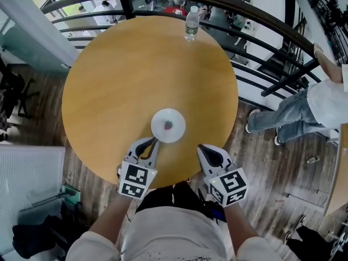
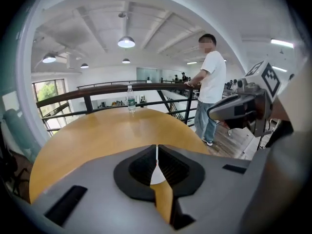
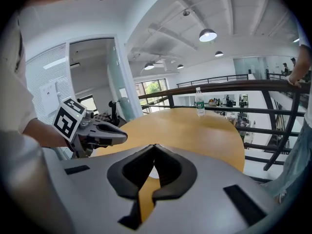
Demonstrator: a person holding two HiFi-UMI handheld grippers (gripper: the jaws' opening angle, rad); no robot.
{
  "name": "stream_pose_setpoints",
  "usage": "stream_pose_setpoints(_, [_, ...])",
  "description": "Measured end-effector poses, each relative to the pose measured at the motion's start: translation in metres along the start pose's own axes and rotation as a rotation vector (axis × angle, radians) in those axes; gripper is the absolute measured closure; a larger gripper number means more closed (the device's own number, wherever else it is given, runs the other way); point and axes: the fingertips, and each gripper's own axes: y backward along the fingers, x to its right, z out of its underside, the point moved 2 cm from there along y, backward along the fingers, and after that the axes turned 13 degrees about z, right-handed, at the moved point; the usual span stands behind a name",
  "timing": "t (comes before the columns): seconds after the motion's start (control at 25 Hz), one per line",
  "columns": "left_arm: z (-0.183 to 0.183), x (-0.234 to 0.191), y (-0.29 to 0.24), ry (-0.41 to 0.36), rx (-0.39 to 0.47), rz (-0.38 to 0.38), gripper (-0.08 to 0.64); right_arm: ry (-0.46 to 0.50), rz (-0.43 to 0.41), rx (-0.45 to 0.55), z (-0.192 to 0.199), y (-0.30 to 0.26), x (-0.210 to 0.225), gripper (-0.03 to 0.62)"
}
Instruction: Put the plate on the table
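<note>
A small white plate point(image 1: 168, 125) with a small red thing at its middle lies flat on the round wooden table point(image 1: 109, 91), close to the near edge. My left gripper point(image 1: 155, 142) points at the plate's near-left rim, its tips right at the rim. In the left gripper view its jaws point(image 2: 157, 152) stand together with only a thin slit, and the white plate point(image 2: 157, 177) shows through it. My right gripper point(image 1: 200, 147) hovers apart from the plate at its right, jaws point(image 3: 155, 147) together with nothing between them.
A water bottle point(image 1: 191, 23) stands at the table's far edge. A dark curved railing point(image 1: 261, 20) runs behind the table. A person in jeans point(image 1: 293, 116) stands at the right beside the railing. The floor around the table is wooden.
</note>
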Motion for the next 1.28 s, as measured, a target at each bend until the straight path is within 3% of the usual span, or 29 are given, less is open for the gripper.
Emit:
stream_pose_setpoints(0.32, [-0.010,0.044,0.072,0.118,0.157,-0.018,0.537,0.014,-0.013,0.041,-0.021,0.045,-0.018,0.572])
stream_pose_setpoints(0.6, [-0.006,0.077,0.098,0.110,0.197,-0.023,0.535,-0.018,-0.054,0.031,-0.019,0.065,-0.027,0.572])
stream_pose_setpoints(1.28, [-0.014,0.084,0.110,0.133,0.240,-0.040,0.535,0.010,-0.081,0.065,-0.031,0.080,-0.030,0.572])
